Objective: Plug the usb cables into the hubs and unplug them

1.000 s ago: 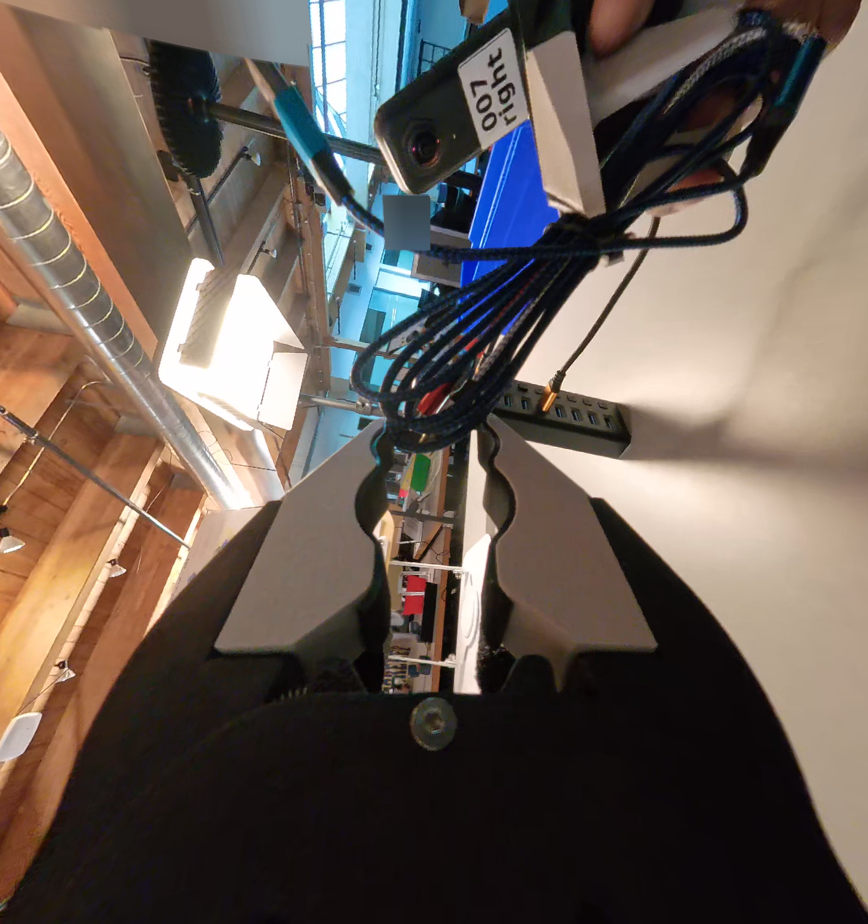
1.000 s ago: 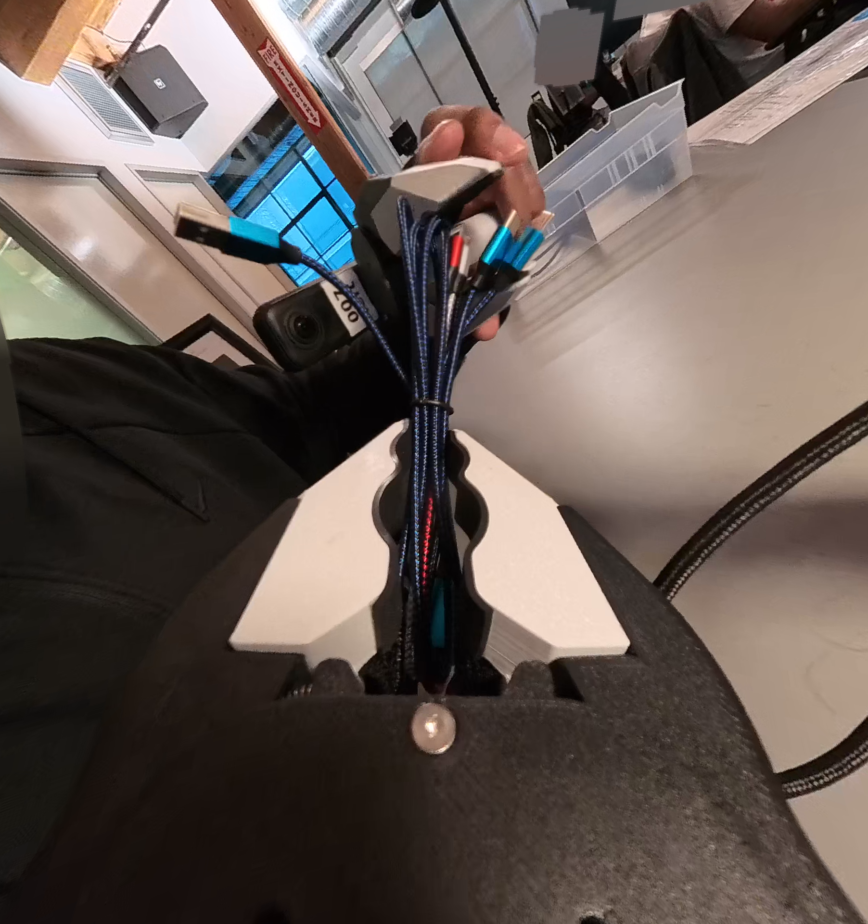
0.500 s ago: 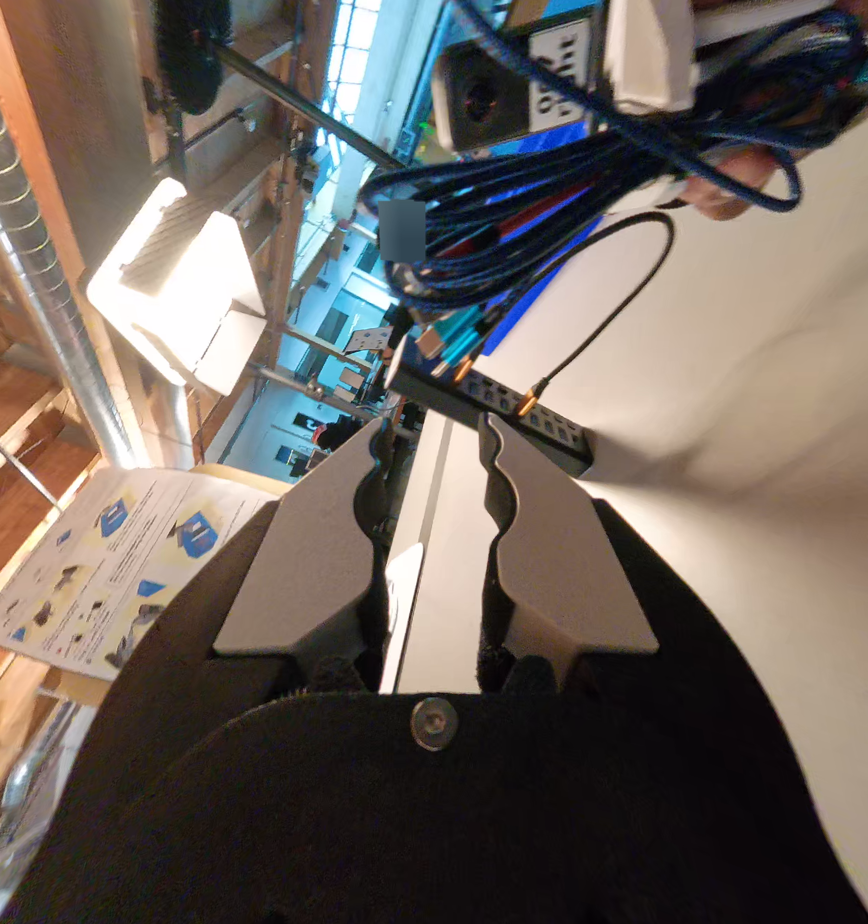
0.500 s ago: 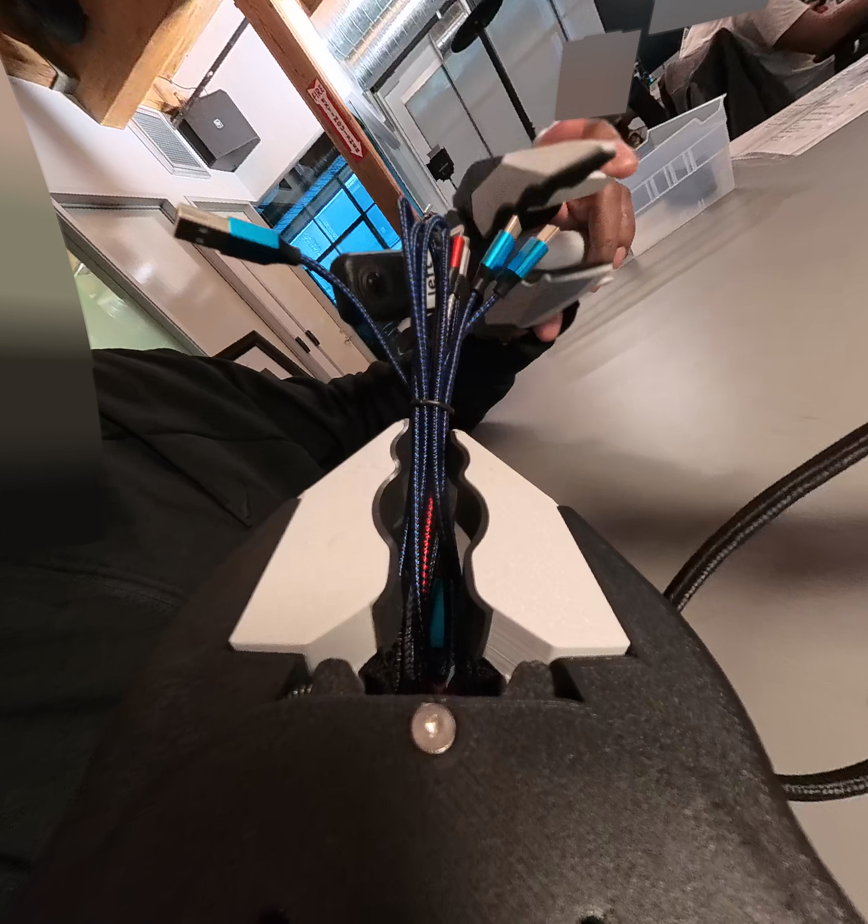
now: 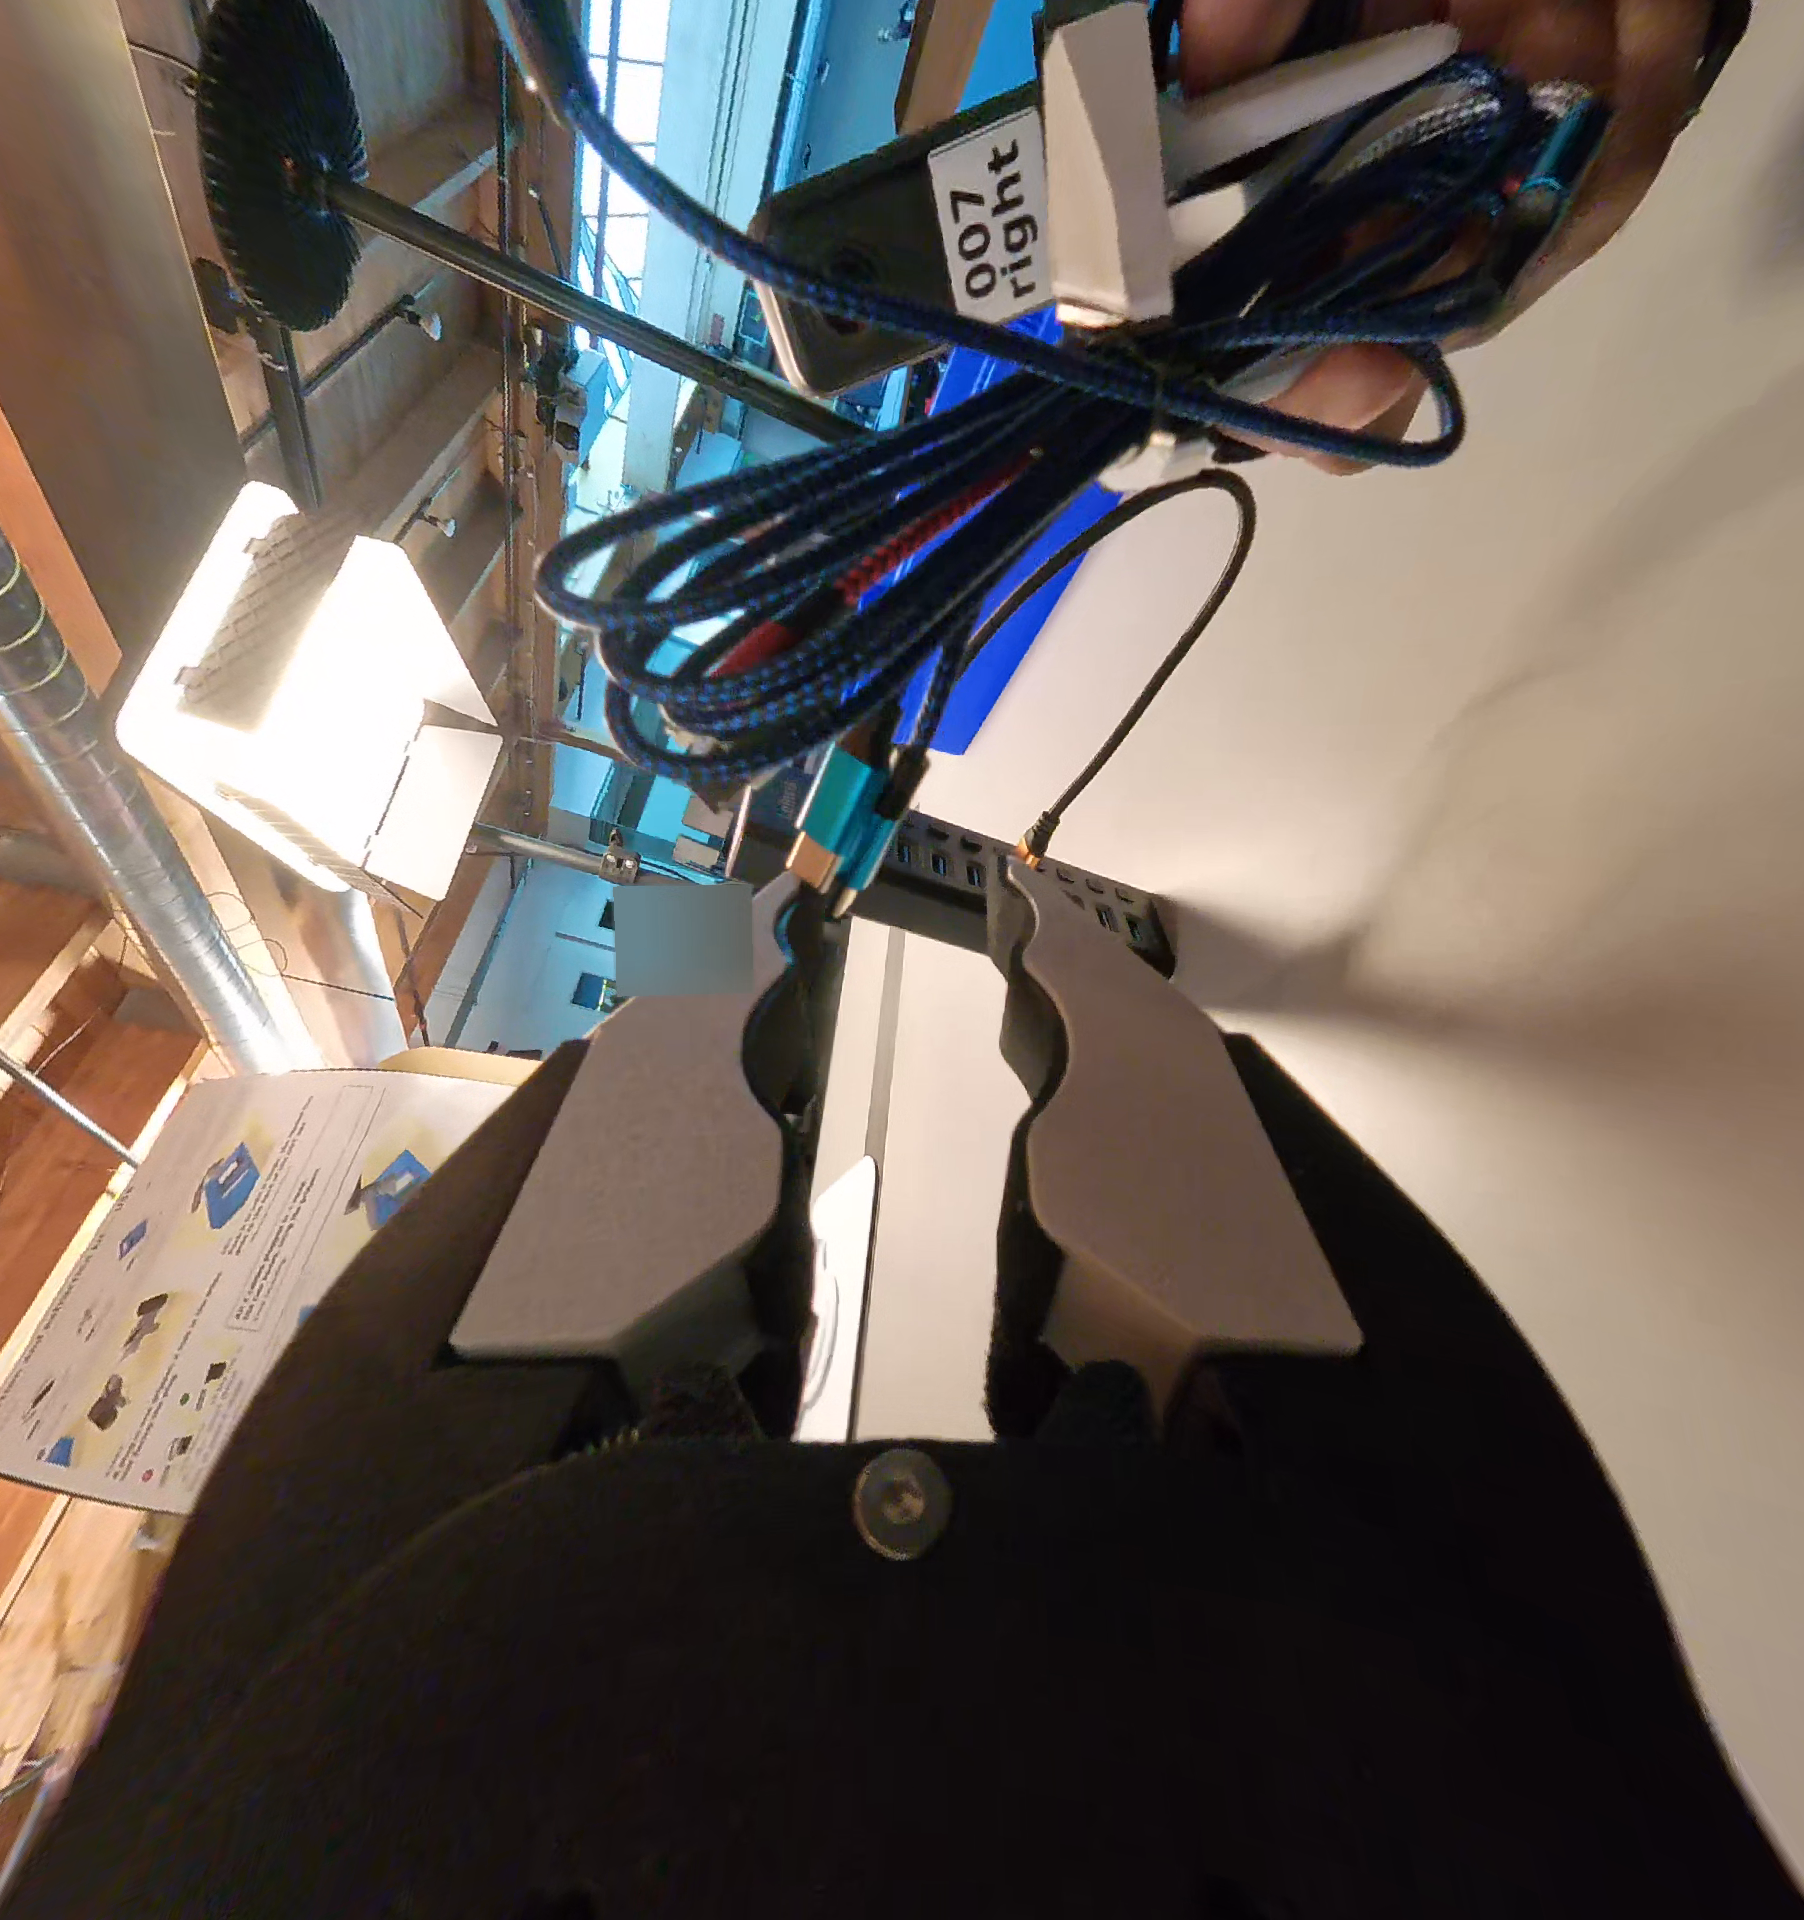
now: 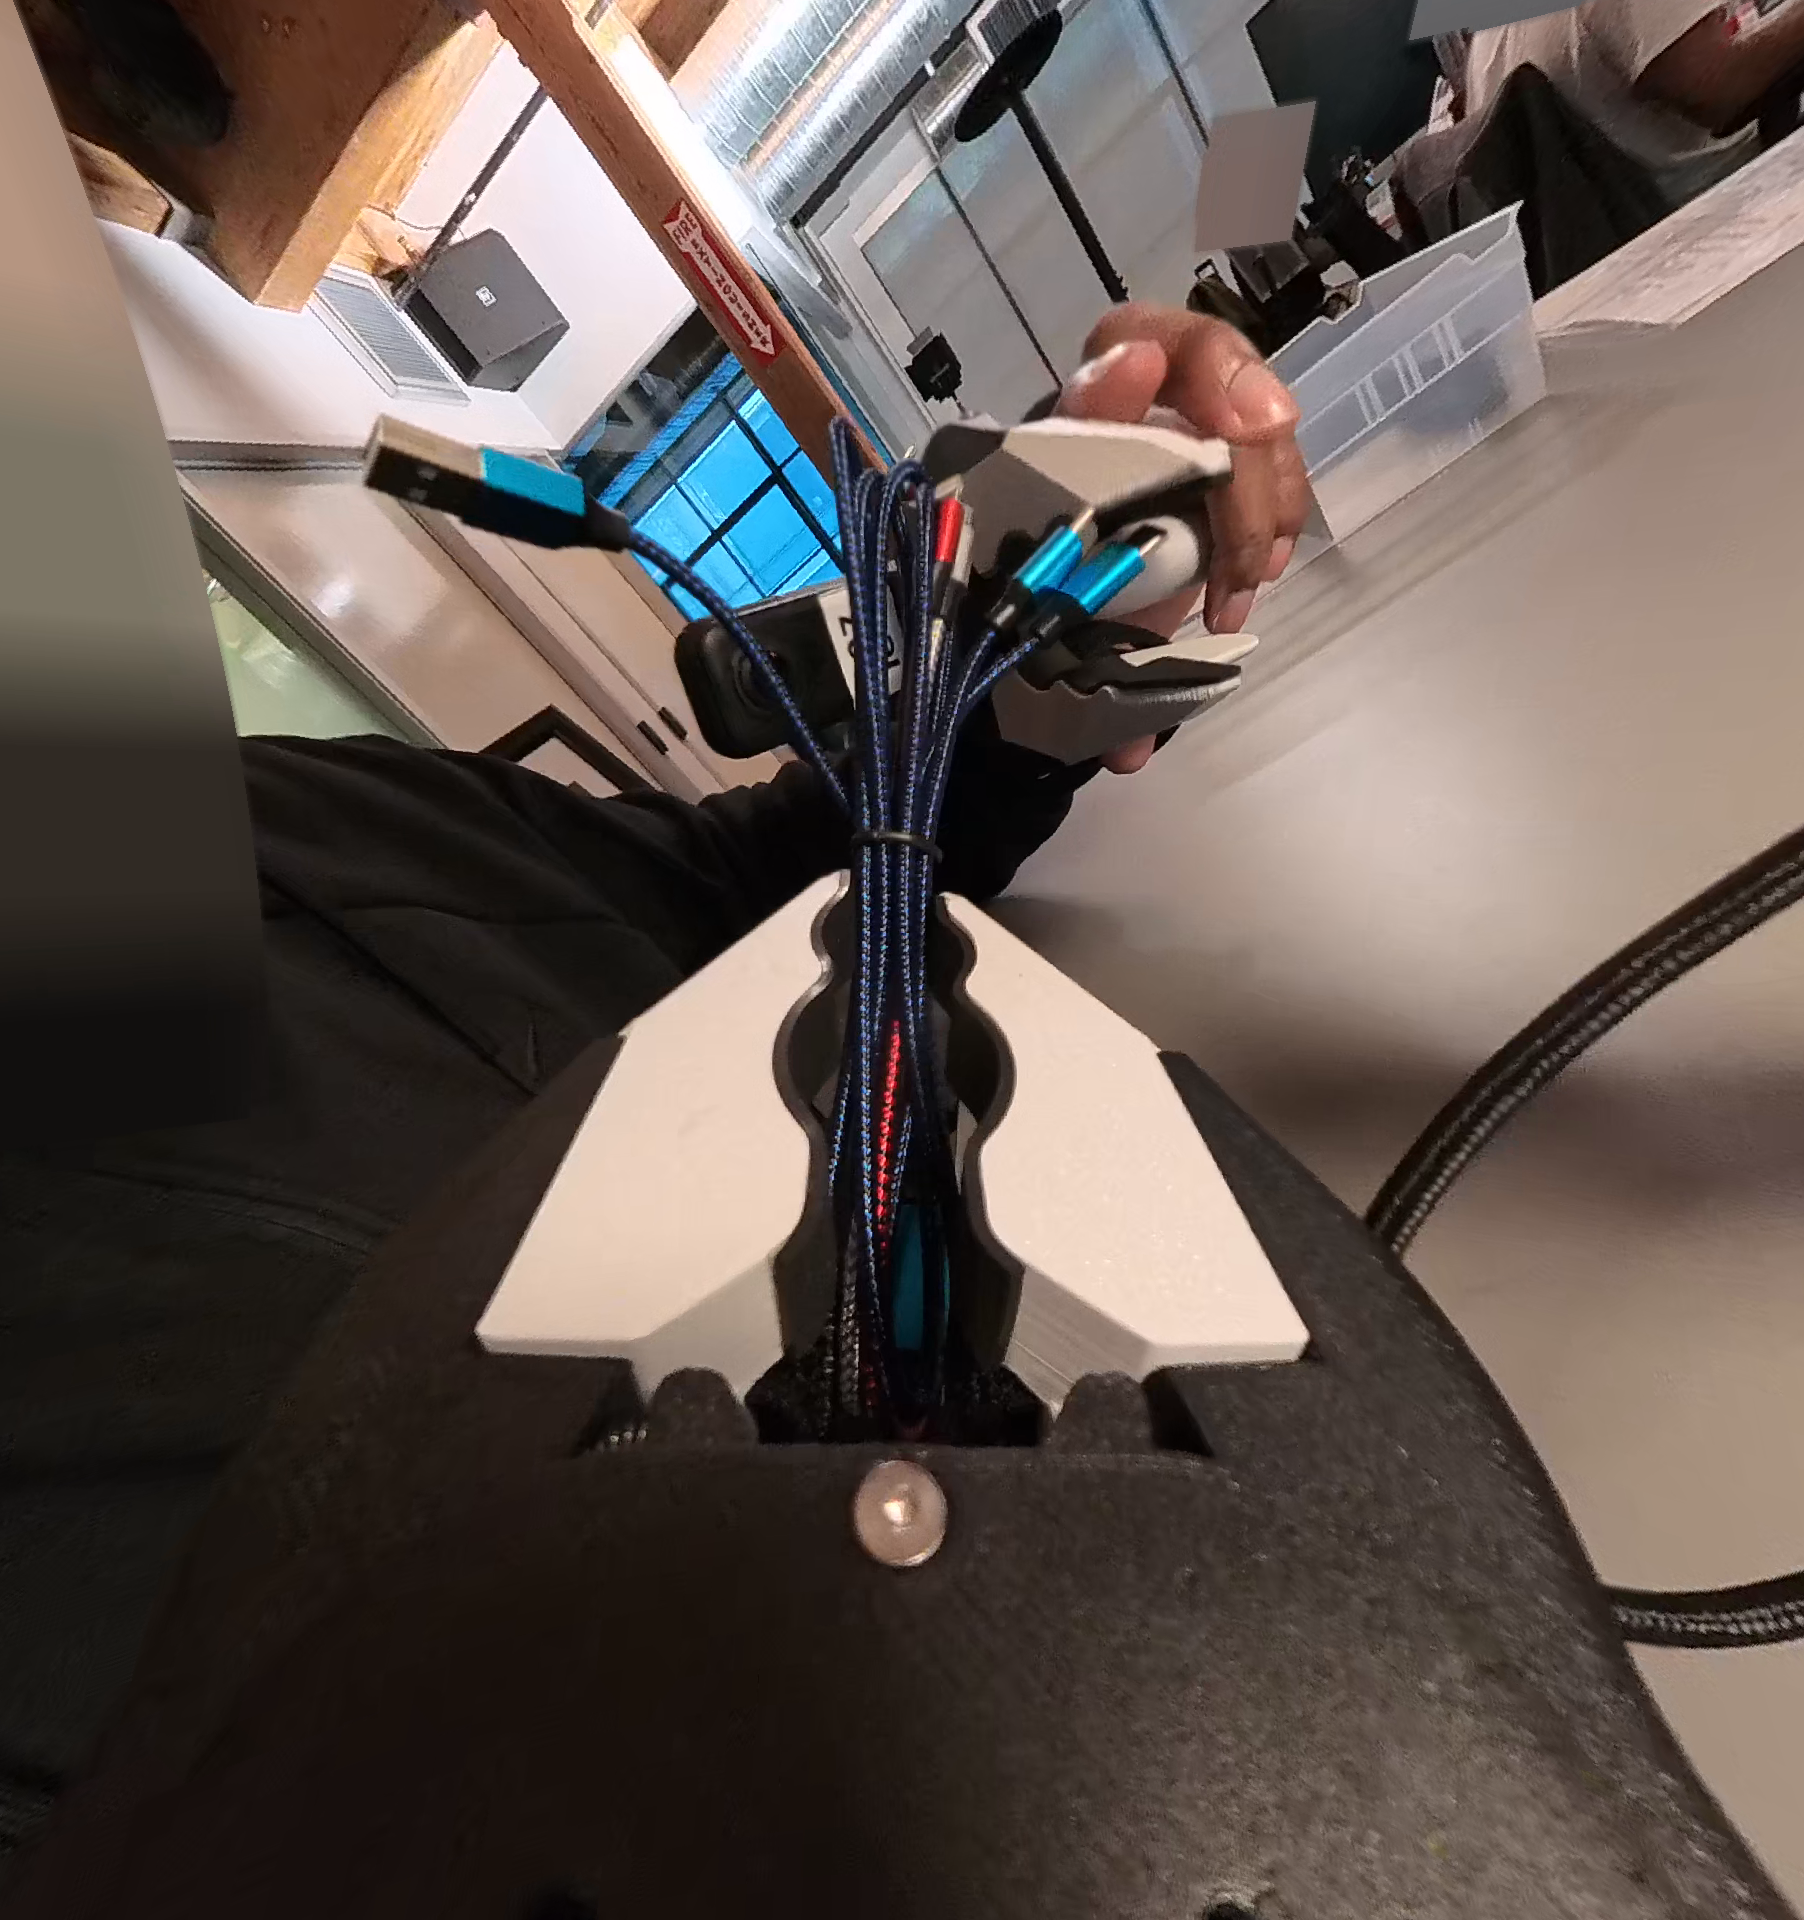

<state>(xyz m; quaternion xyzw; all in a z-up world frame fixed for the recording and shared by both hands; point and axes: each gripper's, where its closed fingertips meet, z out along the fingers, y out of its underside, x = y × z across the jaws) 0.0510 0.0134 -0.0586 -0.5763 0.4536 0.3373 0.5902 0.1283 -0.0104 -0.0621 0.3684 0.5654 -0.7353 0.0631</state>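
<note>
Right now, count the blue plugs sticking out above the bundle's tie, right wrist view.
3: a large plug jutting left, two small plugs side by side at right. Others may hide within the bundle.

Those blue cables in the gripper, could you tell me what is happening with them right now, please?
A person holds a gripper in each hand. The right gripper is shut on a tied bundle of blue braided USB cables, lifted clear of the table. The left gripper is open and empty, close to the bundle's blue plugs. A dark USB hub lies on the table with one thin black cable plugged in; none of the bundle is plugged yet.
</note>
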